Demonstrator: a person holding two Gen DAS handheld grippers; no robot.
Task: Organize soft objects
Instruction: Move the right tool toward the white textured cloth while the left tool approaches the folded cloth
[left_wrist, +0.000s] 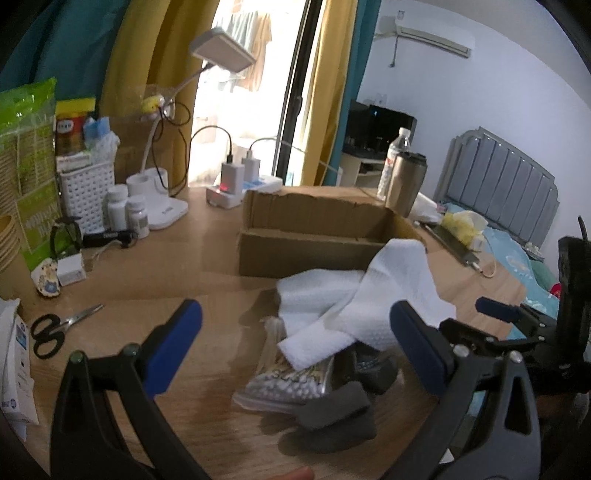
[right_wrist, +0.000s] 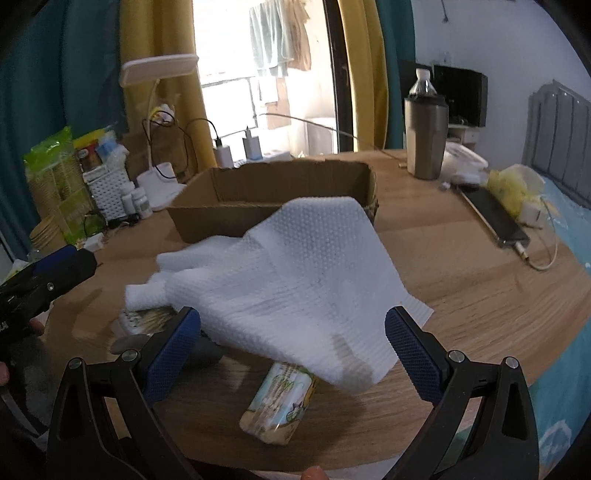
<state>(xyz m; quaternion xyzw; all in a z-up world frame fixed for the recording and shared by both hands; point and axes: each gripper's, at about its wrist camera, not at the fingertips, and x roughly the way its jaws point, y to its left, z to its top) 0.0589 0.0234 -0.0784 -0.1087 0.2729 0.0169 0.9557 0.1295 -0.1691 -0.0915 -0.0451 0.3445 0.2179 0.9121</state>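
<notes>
Both jaws stand wide apart with nothing between them: the left gripper (left_wrist: 295, 347) hovers over the wooden table (left_wrist: 184, 266) before a small heap, and the right gripper (right_wrist: 291, 350) faces the same heap from the other side. On that heap a white dimpled cloth (right_wrist: 288, 280) lies draped over a printed packet (right_wrist: 284, 406) and grey foam pieces (left_wrist: 336, 417), its far edge just in front of the open cardboard box (right_wrist: 266, 184). Black scissors (left_wrist: 55, 328) lie well off to the left.
</notes>
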